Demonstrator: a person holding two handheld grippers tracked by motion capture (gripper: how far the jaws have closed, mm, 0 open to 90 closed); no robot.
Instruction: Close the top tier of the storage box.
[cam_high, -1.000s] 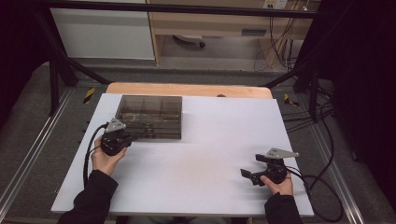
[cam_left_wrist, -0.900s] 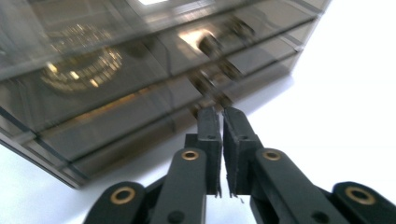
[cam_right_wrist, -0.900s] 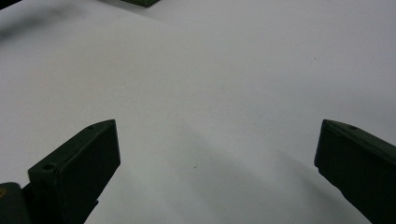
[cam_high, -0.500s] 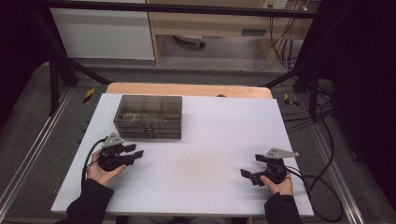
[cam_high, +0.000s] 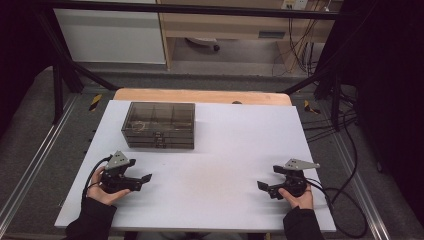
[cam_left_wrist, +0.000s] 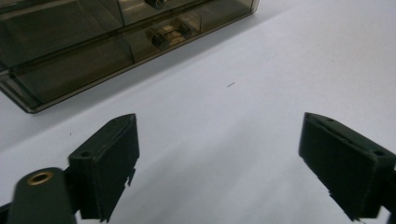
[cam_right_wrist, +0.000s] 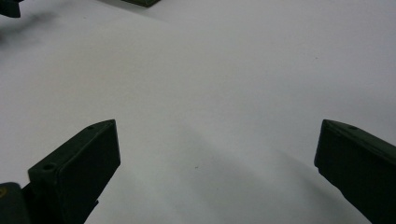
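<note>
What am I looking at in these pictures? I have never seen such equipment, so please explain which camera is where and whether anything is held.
No robot is here: a person sits at a white table and holds a black two-jaw tool in each hand. The high view looks down from above; the left tool shows at its left, the right tool at its right. The other two pictures come from cameras riding on each tool, looking along its jaws: left tool, right tool. On the table stands one smoky transparent plastic organizer box with small drawers. The left tool's jaws have just been opening, nothing between them. Both tools stand open and hold nothing.
</note>
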